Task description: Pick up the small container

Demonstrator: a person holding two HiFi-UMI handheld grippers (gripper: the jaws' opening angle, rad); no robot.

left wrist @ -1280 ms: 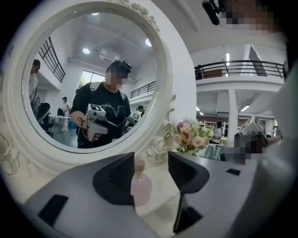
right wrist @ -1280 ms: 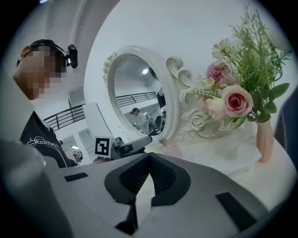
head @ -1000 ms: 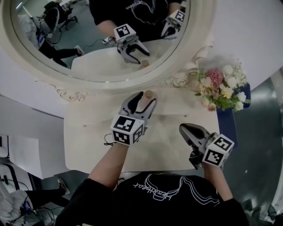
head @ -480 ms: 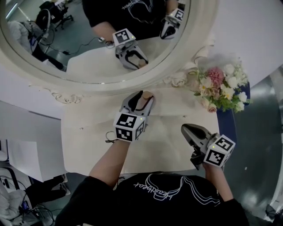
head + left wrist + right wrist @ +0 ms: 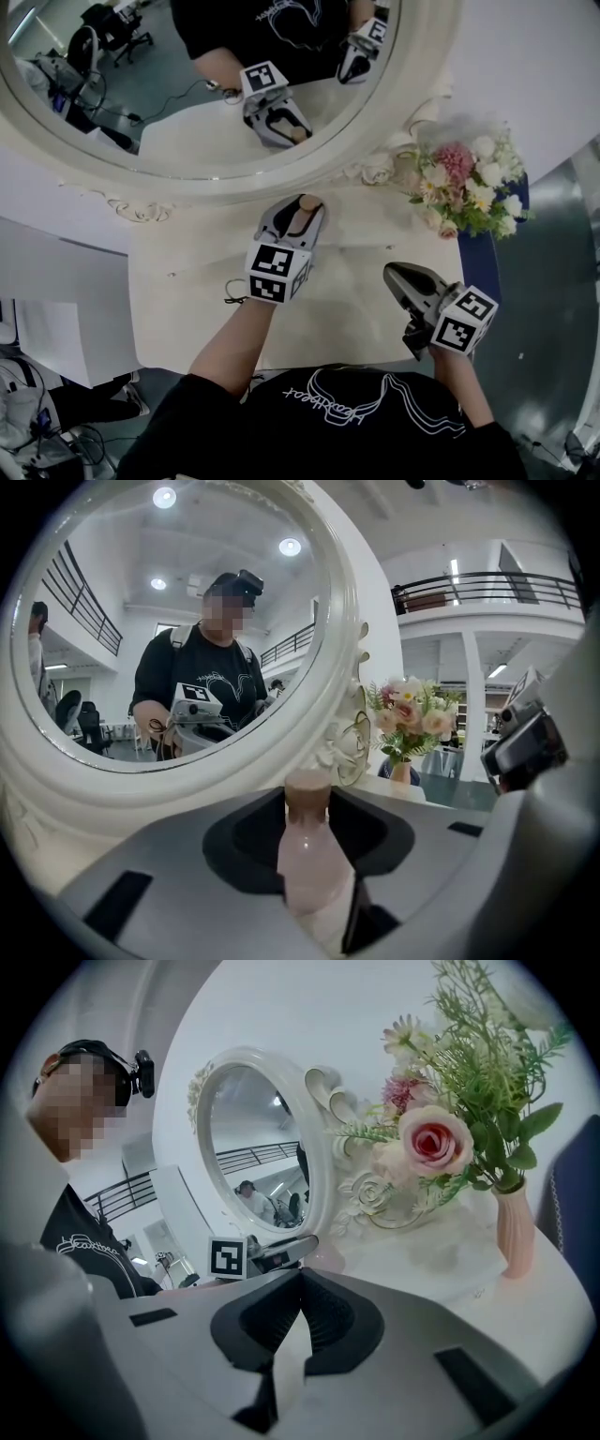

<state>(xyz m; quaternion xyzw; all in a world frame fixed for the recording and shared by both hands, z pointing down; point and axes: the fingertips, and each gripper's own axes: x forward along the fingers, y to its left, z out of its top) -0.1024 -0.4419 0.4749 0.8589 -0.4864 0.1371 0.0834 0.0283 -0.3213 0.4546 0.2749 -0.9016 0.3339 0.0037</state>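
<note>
The small container is a pale pink bottle with a brown cap, standing upright on the white table just below the mirror. My left gripper reaches over it from the near side. Its jaws are closing, and the bottle fills the gap between them, touching both pads. Near the table's front right edge my right gripper hangs with its fingers together and nothing between them; its tips meet in the right gripper view.
A large round white-framed mirror stands at the back of the table and reflects both grippers. A bouquet of pink and white flowers in a pink vase stands at the back right. The table's front edge lies at the person's body.
The left gripper's jaws have narrowed from wide open until they close in on the bottle. The right gripper has hardly moved.
</note>
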